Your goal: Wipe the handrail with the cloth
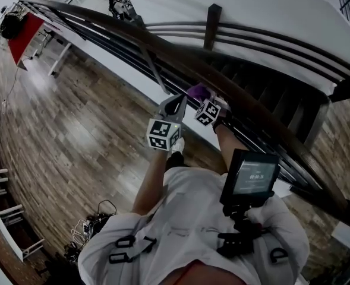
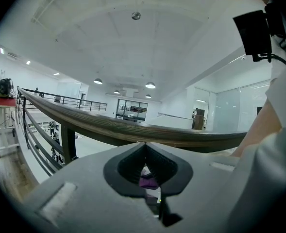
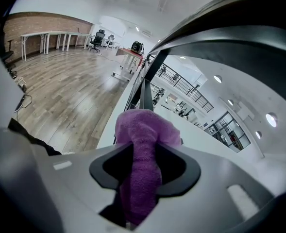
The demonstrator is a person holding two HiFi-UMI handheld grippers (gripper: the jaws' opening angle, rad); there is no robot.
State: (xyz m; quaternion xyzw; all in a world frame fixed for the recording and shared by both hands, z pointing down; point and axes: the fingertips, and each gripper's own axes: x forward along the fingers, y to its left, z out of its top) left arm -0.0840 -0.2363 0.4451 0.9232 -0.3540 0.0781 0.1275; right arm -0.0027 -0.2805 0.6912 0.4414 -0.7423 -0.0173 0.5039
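Note:
A dark wooden handrail point(image 1: 133, 31) runs from the upper left down to the lower right of the head view. My right gripper point(image 1: 203, 97) is at the rail, shut on a purple cloth point(image 1: 197, 91) that lies against the wood. In the right gripper view the cloth point(image 3: 143, 144) bulges out between the jaws, with the handrail point(image 3: 230, 13) curving overhead. My left gripper point(image 1: 179, 100) hovers just left of the right one, beside the rail, with its jaw tips together and nothing held. From the left gripper view the handrail point(image 2: 133, 130) crosses just above the jaws, and a bit of cloth point(image 2: 147, 181) shows past them.
Thin metal rails and a dark post point(image 1: 212, 25) stand under the handrail. Wooden floor point(image 1: 73, 129) spreads to the left, stairs point(image 1: 281, 100) drop away on the right. A red table point(image 1: 26, 34) is far off at upper left. A screen point(image 1: 250, 177) hangs on the person's chest.

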